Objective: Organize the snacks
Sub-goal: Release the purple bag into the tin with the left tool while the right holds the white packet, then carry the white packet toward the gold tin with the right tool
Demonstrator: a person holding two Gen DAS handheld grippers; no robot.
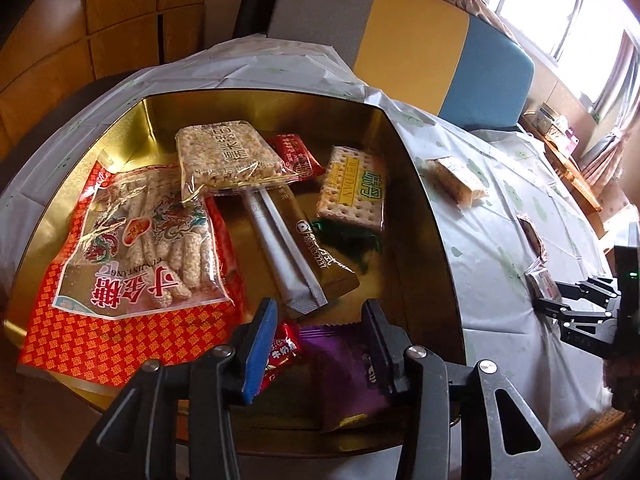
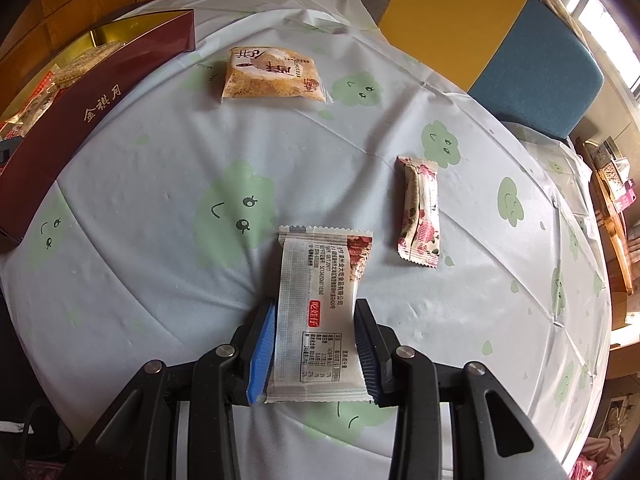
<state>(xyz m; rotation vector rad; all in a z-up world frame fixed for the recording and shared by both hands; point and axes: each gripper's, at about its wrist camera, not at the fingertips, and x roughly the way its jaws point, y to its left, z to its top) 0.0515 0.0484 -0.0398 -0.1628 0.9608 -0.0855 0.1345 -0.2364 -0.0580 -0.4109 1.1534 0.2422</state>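
Note:
A box [image 1: 424,208] with a gold lining holds several snacks: a red bag of sesame sticks [image 1: 132,240], a rice cake pack [image 1: 228,156], a cracker pack [image 1: 352,192] and long stick sachets [image 1: 292,256]. My left gripper [image 1: 319,306] hangs low over the box's near end with its jaws apart. A purple packet [image 1: 340,376] and a small red candy [image 1: 282,352] lie under the gap. My right gripper [image 2: 315,304] is shut on a white snack packet [image 2: 320,264], pads pinching its long sides just above the tablecloth.
On the cloud-print tablecloth [image 2: 160,200] lie a floral packet [image 2: 420,212] to the right and an orange pastry packet [image 2: 272,74] farther back. The box's maroon wall [image 2: 100,100] stands at the left. Chairs with grey, yellow and blue backs [image 1: 412,40] stand behind the table.

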